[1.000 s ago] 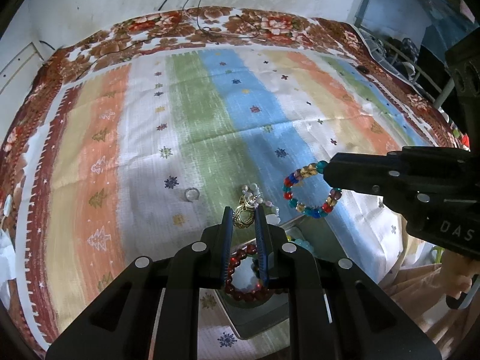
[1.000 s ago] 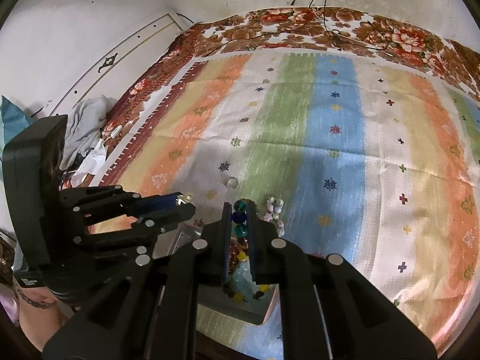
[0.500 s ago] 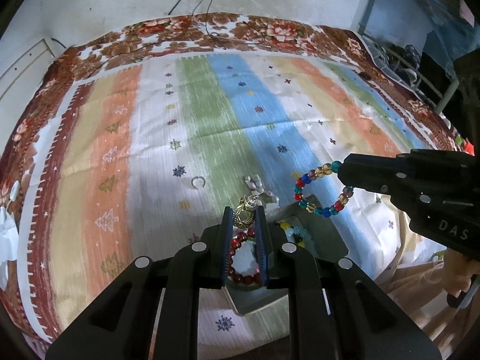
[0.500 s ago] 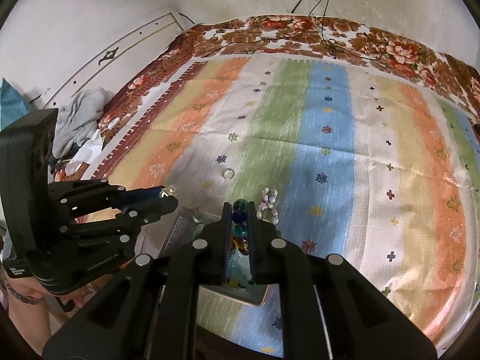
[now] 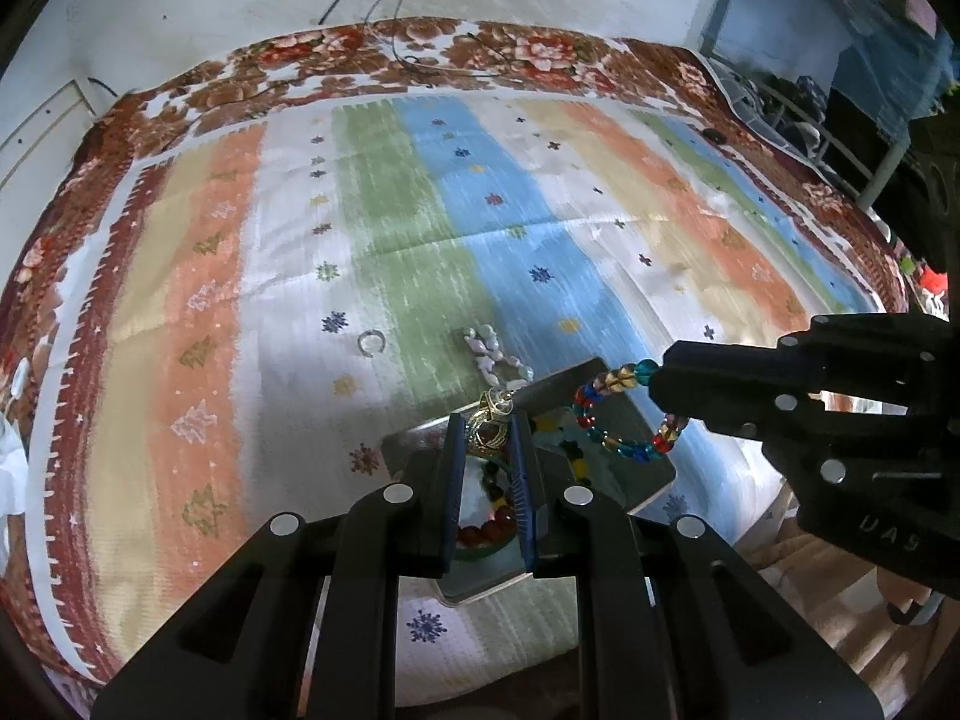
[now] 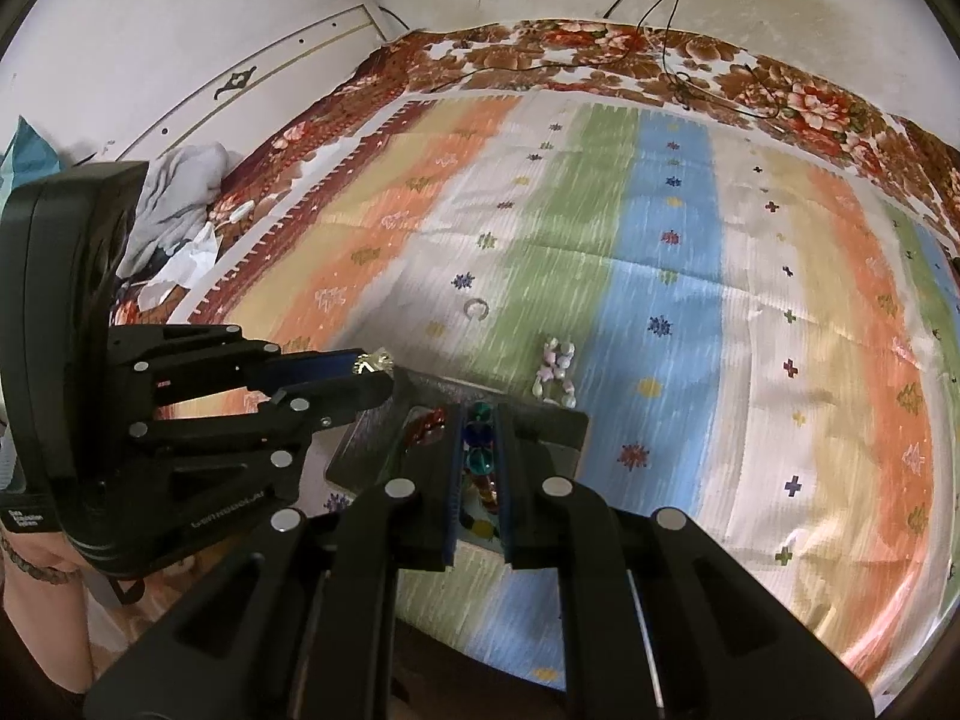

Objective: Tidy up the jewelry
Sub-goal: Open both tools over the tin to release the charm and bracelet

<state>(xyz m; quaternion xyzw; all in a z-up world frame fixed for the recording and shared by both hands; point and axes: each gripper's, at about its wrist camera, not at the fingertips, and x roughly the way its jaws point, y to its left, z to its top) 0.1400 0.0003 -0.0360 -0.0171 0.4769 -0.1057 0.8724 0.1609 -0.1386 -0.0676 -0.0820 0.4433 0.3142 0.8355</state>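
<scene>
My left gripper (image 5: 487, 429) is shut on a gold ornament (image 5: 489, 427) and holds it above the grey metal tray (image 5: 636, 420). My right gripper (image 6: 480, 426) is shut on a multicoloured bead bracelet (image 6: 479, 443), which hangs as a loop (image 5: 606, 414) over the tray's right half. The tray holds a red bead bracelet (image 5: 483, 531) and other beads, partly hidden by my fingers. A small silver ring (image 5: 370, 342) and a pale bead piece (image 5: 492, 354) lie on the striped cloth just beyond the tray. The left gripper also shows in the right wrist view (image 6: 375, 367).
The striped cloth (image 5: 420, 210) covers a bed with a floral border (image 5: 480, 51). Cables (image 6: 672, 12) trail over its far edge against the wall. Crumpled clothes (image 6: 180, 204) lie off the left side. The near bed edge is just behind the tray.
Both grippers have drawn back and up toward the near edge, holding their pieces. The tray now sits under both grippers, and the ring and pale beads look farther away.
</scene>
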